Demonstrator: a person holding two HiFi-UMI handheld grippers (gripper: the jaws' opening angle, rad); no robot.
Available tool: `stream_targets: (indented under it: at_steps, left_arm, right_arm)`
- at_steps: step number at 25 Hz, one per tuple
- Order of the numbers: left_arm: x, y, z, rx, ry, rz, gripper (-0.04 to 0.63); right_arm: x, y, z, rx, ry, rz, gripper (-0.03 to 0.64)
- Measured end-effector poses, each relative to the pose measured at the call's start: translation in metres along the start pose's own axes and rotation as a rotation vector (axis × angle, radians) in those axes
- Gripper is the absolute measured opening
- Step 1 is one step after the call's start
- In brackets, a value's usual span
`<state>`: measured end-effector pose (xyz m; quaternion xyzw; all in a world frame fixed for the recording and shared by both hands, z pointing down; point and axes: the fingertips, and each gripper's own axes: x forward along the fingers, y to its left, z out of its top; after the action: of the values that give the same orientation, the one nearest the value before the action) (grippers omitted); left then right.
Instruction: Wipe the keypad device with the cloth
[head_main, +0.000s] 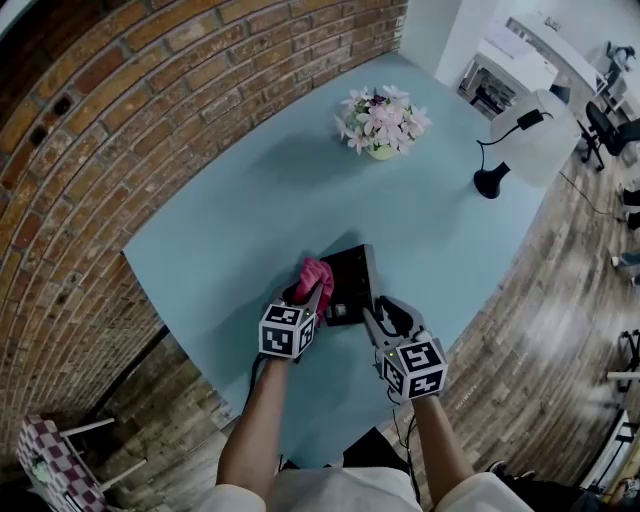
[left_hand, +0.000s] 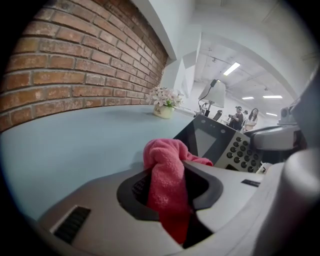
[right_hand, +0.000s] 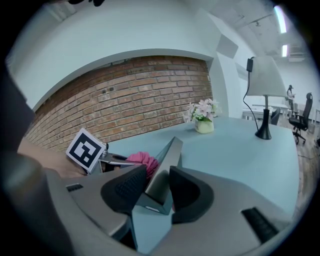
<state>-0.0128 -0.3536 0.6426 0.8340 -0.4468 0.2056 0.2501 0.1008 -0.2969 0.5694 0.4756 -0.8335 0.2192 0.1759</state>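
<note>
Pink cloth (left_hand: 166, 175) pinched in the left gripper (left_hand: 170, 192) — right gripper (right_hand: 157, 192) jaws clamp the keypad device (right_hand: 164, 170).

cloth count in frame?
1. The pink cloth is clamped in the left gripper, at the left edge of the keypad device, which the right gripper grips. No other cloth shows on the table.

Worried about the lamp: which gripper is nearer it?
Right. The right gripper, gripping the keypad device, is on the side toward the lamp; the left gripper, holding the cloth, lies beyond the device.
</note>
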Motion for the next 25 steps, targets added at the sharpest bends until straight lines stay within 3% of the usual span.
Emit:
stream_targets:
  at_steps: [3, 6, 14, 18, 25]
  left_arm:
    - [-0.009, 0.005, 0.003, -0.029, -0.006, -0.004, 0.141]
    - [-0.029, 0.003, 0.027, -0.062, -0.063, -0.02, 0.138]
    - [-0.066, -0.08, 0.108, -0.021, -0.255, -0.213, 0.137]
    - [-0.053, -0.114, 0.092, 0.034, -0.212, -0.265, 0.137]
    - [-0.029, -0.114, 0.056, 0.082, -0.152, -0.237, 0.144]
  right_arm:
    - [-0.006, 0.001, -0.001, 0.008, -0.027, -0.016, 0.173]
    - [-0.015, 0.001, -0.003, 0.003, -0.038, -0.034, 0.171]
    - [-0.019, 0.009, -0.014, -0.084, -0.028, 0.012, 0.17]
    - [-0.021, 0.01, -0.015, -0.114, -0.036, 0.026, 0.173]
    - [-0.022, 0.009, -0.014, -0.133, -0.074, 0.015, 0.173]
